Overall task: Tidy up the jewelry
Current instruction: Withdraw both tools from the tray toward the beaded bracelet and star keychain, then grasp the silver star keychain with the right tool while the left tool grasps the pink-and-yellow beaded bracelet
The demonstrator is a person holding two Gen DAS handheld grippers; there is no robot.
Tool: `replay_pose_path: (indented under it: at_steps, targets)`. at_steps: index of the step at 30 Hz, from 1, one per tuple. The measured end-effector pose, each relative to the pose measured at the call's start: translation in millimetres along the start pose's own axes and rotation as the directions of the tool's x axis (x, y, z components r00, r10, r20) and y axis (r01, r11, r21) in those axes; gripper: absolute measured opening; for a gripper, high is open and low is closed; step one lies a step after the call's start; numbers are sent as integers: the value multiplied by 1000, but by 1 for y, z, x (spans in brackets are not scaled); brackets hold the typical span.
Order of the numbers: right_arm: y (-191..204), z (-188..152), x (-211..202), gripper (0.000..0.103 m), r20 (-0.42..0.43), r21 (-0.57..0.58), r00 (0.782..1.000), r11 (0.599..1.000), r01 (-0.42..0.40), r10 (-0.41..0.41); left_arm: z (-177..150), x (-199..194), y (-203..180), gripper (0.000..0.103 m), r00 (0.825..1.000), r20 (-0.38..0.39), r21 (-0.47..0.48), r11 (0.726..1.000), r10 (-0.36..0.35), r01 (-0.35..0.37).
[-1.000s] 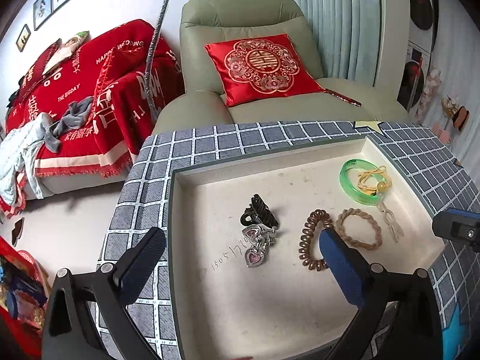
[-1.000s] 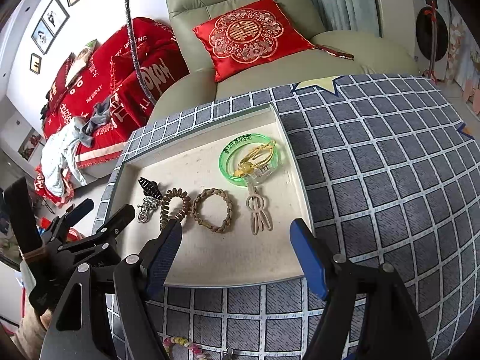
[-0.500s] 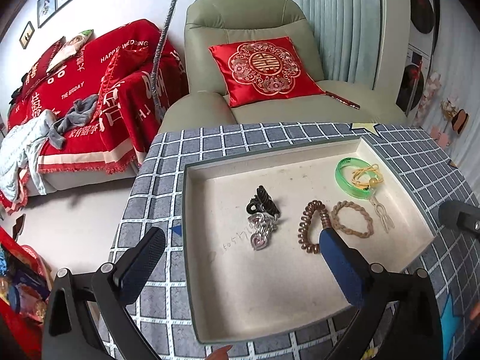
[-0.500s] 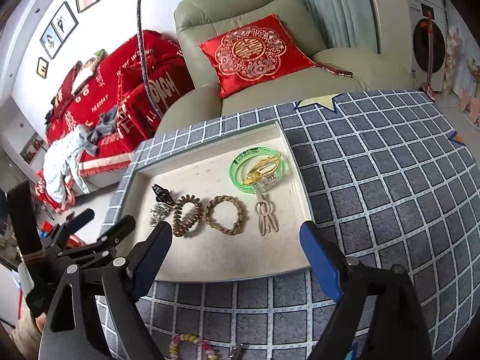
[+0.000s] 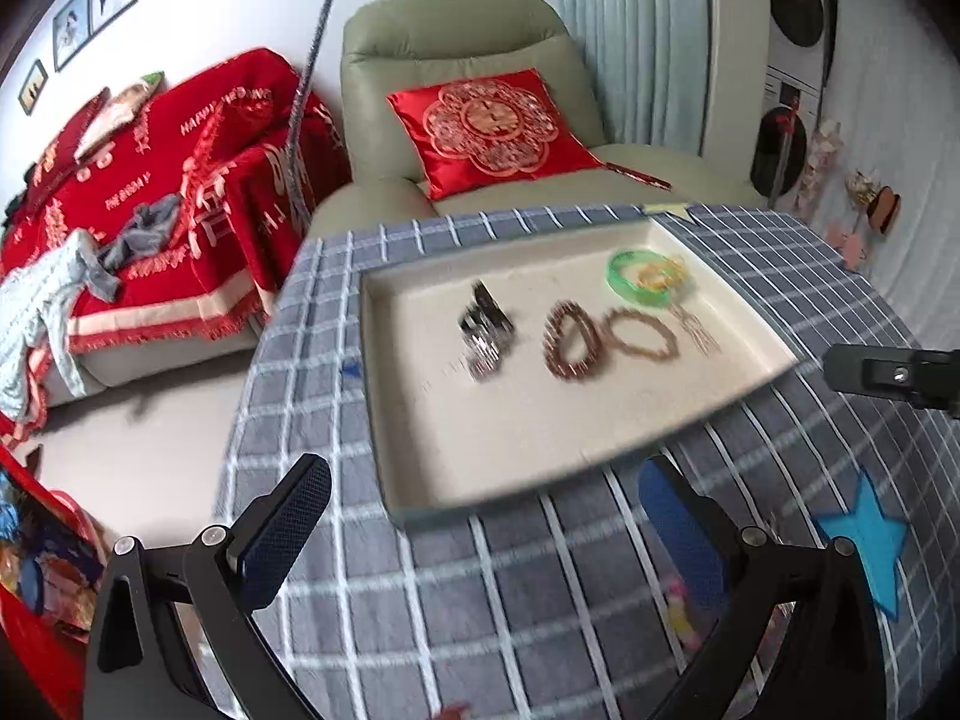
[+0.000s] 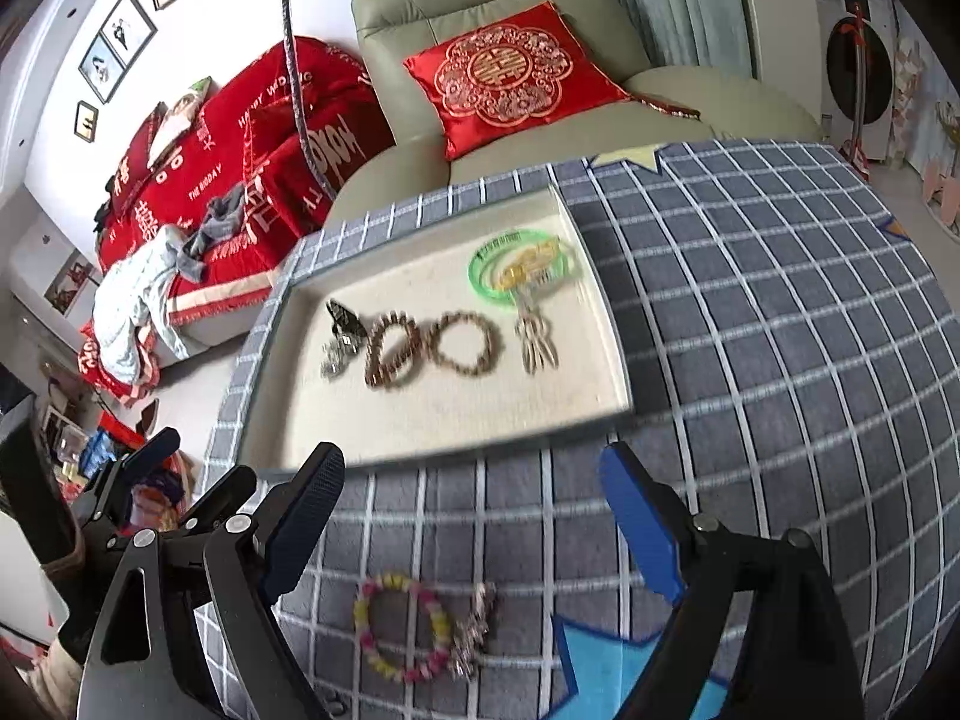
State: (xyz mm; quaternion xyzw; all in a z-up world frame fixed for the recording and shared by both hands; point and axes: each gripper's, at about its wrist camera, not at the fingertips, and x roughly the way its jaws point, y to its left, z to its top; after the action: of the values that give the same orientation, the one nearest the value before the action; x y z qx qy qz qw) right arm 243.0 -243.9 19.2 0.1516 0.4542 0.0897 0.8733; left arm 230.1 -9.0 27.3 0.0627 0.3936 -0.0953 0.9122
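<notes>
A cream tray (image 6: 300, 420) (image 5: 408, 480) on the grey checked tablecloth holds a black claw clip (image 6: 345, 318), a silver heart charm piece (image 6: 333, 360), a brown coil hair tie (image 6: 393, 354), a braided brown hair tie (image 6: 465, 343), a beige clip (image 6: 537, 342) and a green bangle (image 6: 519, 267) with a gold piece. A pink-yellow bead bracelet (image 6: 399, 627) and a metal charm piece (image 6: 474, 630) lie on the cloth in front of the tray. My right gripper (image 6: 474, 522) is open and empty above them. My left gripper (image 5: 480, 516) is open and empty before the tray's near edge.
A blue star patch (image 6: 612, 660) lies on the cloth near the bracelet. A green armchair (image 6: 540, 18) with a red cushion stands behind the table. A red-covered sofa (image 6: 228, 138) is to the left. The table edge drops off at left.
Both grippers have pulled back from the tray toward the near side of the table. The bead bracelet and metal charm piece now show fully in the right wrist view.
</notes>
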Motion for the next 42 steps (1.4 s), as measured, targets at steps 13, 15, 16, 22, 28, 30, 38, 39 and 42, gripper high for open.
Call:
replay_pose_path:
  at_steps: [13, 15, 16, 22, 28, 30, 38, 39, 42]
  targets:
    - [-15, -69, 4, 89, -119, -45, 985, 992, 122, -127, -45, 13, -25, 103, 980, -160, 11, 992, -119, 122]
    - [-19, -71, 3, 89, -126, -31, 982, 990, 140, -143, -47, 16, -30, 103, 976, -174, 9, 991, -129, 133]
    - [-21, -72, 3, 89, -127, -23, 981, 989, 147, -149, -47, 17, -33, 103, 974, -181, 9, 990, -135, 139]
    - [-27, -73, 0, 89, -118, -3, 980, 987, 163, -162, -49, 31, -47, 103, 968, -224, 29, 992, -114, 124]
    - [-21, -71, 5, 89, -120, -6, 979, 987, 163, -163, -54, 36, -52, 103, 968, -233, 53, 993, -89, 105]
    - [-18, -70, 7, 89, -121, -4, 980, 987, 161, -160, -55, 35, -52, 103, 968, -231, 55, 992, -94, 109]
    - [-14, -71, 17, 89, -133, 14, 979, 988, 157, -154, -57, 22, -69, 68, 971, -201, 111, 982, -129, 154]
    - [-14, -71, 17, 89, -134, 16, 979, 988, 157, -153, -57, 20, -73, 59, 970, -199, 124, 978, -139, 165]
    - [-13, -71, 19, 89, -135, 19, 979, 988, 156, -152, -58, 17, -79, 25, 971, -191, 156, 972, -144, 175]
